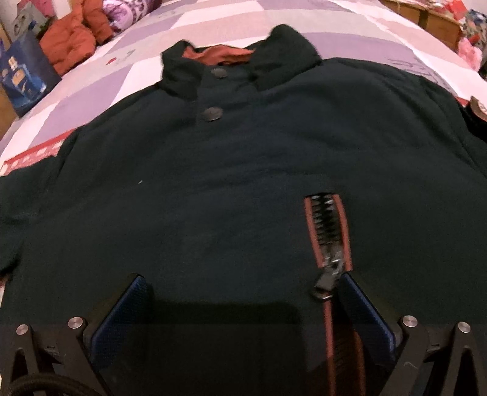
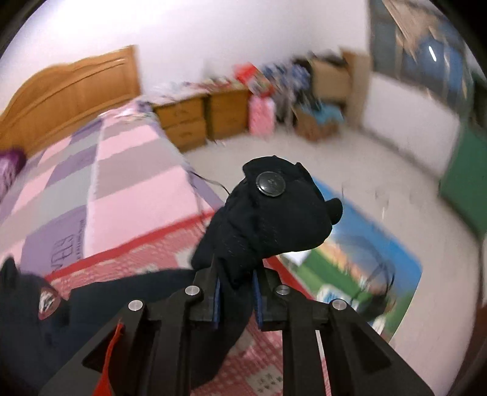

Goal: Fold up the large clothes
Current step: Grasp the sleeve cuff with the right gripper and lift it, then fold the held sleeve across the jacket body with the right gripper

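A dark green jacket (image 1: 243,158) lies front up on the bed, collar (image 1: 237,58) at the far end, rust lining showing. Its zipper (image 1: 330,240) is partly open near the hem. My left gripper (image 1: 243,292) is open, low over the hem, fingers either side of the dark cloth, the right pad beside the zipper pull. My right gripper (image 2: 236,289) is shut on the jacket's sleeve cuff (image 2: 274,219), which bunches above the fingers with a round button (image 2: 271,183) showing. The sleeve trails left to a shoulder patch (image 2: 45,300).
The bed has a pink, purple and grey checked cover (image 1: 213,27) with a red border (image 2: 146,240). An orange garment (image 1: 73,36) and a blue box (image 1: 24,79) sit at the far left. Wooden nightstands (image 2: 207,115), boxes and a floor mat (image 2: 359,259) lie beyond the bed.
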